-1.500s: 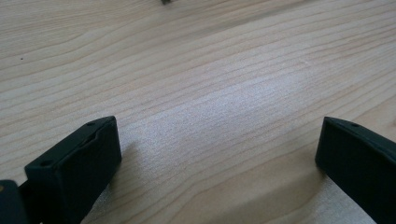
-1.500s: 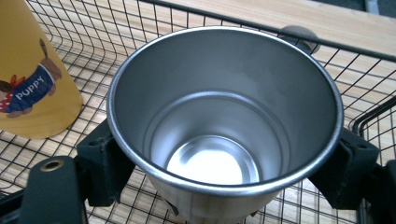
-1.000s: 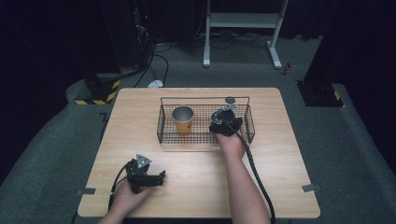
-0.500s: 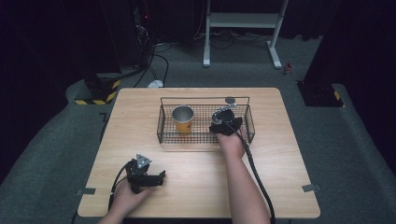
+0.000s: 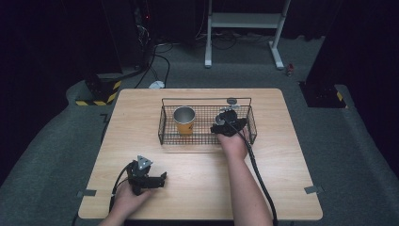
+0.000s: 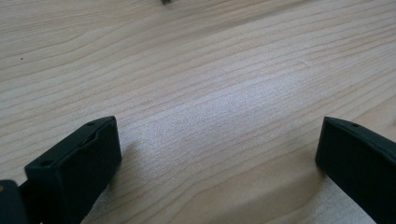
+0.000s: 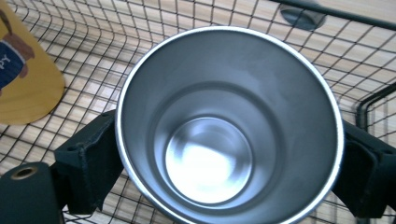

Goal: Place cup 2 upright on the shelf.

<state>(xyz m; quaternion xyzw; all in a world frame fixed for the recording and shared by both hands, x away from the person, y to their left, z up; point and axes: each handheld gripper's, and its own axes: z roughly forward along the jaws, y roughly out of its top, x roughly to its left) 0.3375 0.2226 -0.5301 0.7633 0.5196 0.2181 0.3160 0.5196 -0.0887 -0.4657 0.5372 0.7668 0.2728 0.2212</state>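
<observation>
A: Start with the big things. What is there?

B: A wooden table [image 5: 197, 188], and on its far half a black wire basket [image 5: 207, 139]. A small dark disc [image 5: 232, 100] lies on the table just behind the basket's back rim.

A: And inside the basket?

B: Toward its left end stands a yellow cup [image 5: 184, 120], upright, with a metal lining. In the right gripper view the yellow cup [image 7: 23, 79] shows a small printed figure on its side.

A: What is the right gripper [image 5: 227, 123] doing?

B: It sits over the right half of the basket, with the person's forearm reaching in from below. In its own view a steel cup [image 7: 229, 126] stands upright between the two jaws, mouth open toward the camera. The jaws press its wall from both sides, so it is clamped. The basket's mesh lies beneath it.

A: And the left gripper [image 5: 147, 179]?

B: It rests low at the near left of the table, well apart from the basket. Its jaws are spread wide with only bare wood between them.
</observation>
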